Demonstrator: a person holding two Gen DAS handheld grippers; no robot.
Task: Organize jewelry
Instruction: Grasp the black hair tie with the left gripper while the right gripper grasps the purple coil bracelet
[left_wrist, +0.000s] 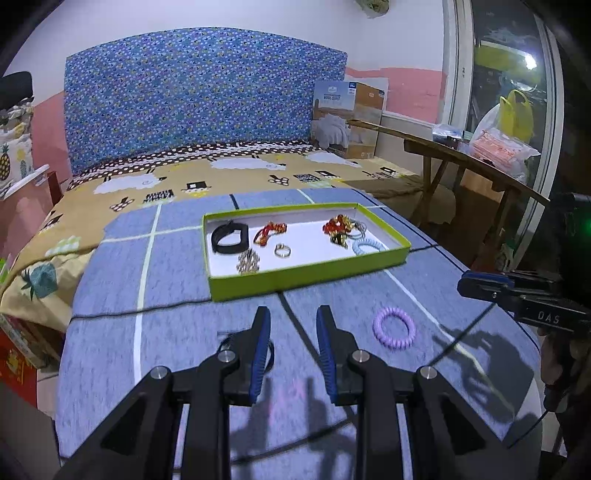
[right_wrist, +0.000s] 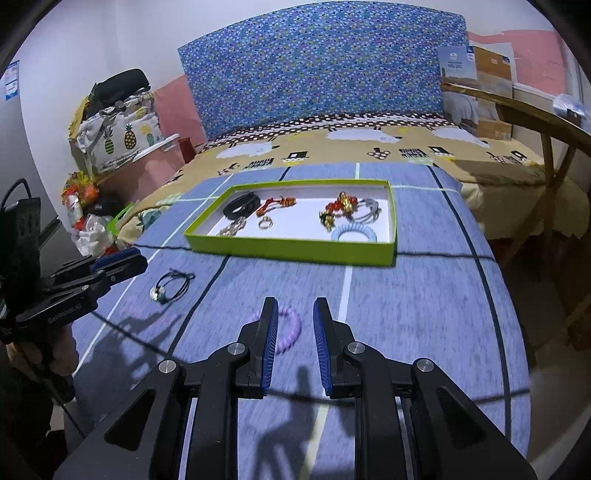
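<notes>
A green-rimmed white tray (left_wrist: 306, 275) (right_wrist: 291, 248) lies on the blue bedspread and holds several pieces: a black band (left_wrist: 229, 238), a red ornament (left_wrist: 269, 230), a ring (left_wrist: 282, 252), a light blue coil tie (left_wrist: 367, 246). A purple coil hair tie (left_wrist: 394, 328) (right_wrist: 288, 326) lies on the spread outside the tray. A black cord bracelet (right_wrist: 171, 284) lies to its left, partly hidden behind my left finger (left_wrist: 258, 354). My left gripper (left_wrist: 293, 325) is open and empty above the spread. My right gripper (right_wrist: 294, 321) is open, just above the purple tie.
The bed has a blue patterned headboard (left_wrist: 192, 96). A cardboard box (left_wrist: 349, 118) stands at the back right. A wooden table (left_wrist: 476, 166) with bags stands right of the bed. Bags and clutter (right_wrist: 110, 122) lie to the left.
</notes>
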